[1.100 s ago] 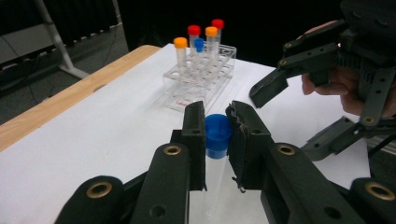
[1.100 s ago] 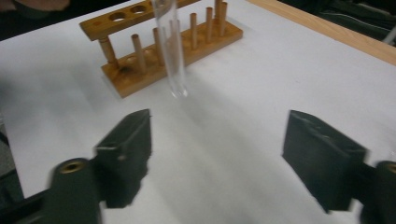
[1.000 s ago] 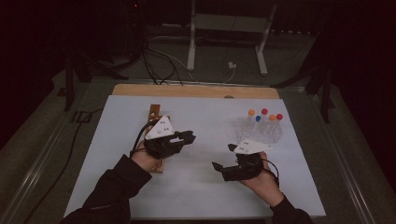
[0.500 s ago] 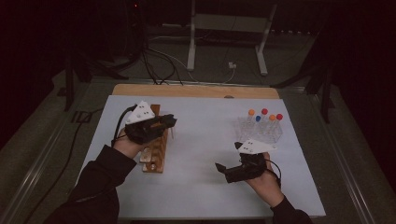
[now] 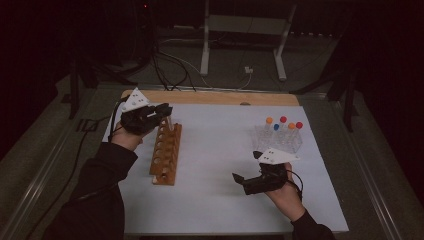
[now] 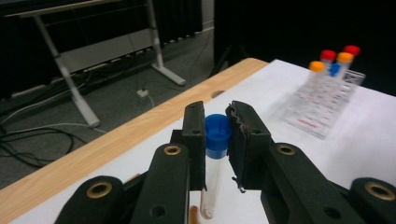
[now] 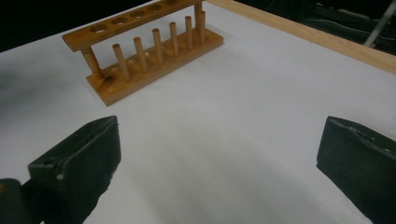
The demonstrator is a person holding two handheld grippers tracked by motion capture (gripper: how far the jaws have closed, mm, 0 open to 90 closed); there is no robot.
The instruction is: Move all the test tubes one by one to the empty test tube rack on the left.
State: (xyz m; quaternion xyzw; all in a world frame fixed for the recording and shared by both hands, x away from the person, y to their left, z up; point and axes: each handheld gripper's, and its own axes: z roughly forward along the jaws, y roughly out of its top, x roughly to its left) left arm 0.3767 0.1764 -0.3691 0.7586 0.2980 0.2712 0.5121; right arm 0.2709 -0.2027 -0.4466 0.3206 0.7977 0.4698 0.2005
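My left gripper (image 5: 165, 110) hovers over the far end of the wooden test tube rack (image 5: 166, 152) at the table's left. It is shut on a clear test tube with a blue cap (image 6: 217, 135), and in the left gripper view the pads (image 6: 194, 135) pinch just under the cap while the tube hangs down. My right gripper (image 5: 245, 166) rests low at the front right, pointing left toward the wooden rack (image 7: 149, 56). Its jaws have just been opening and now stand wide apart with nothing between them (image 7: 219, 140).
A clear plastic rack (image 5: 280, 140) with several orange, red and blue capped tubes stands at the back right. White paper (image 5: 220, 150) covers the table, whose wooden edge (image 5: 215, 97) shows at the back. Cables and a metal stand lie on the floor beyond.
My left hand has carried the tube from the table's middle to the left and back, rising over the rack's far end. The right hand has stayed where it was.
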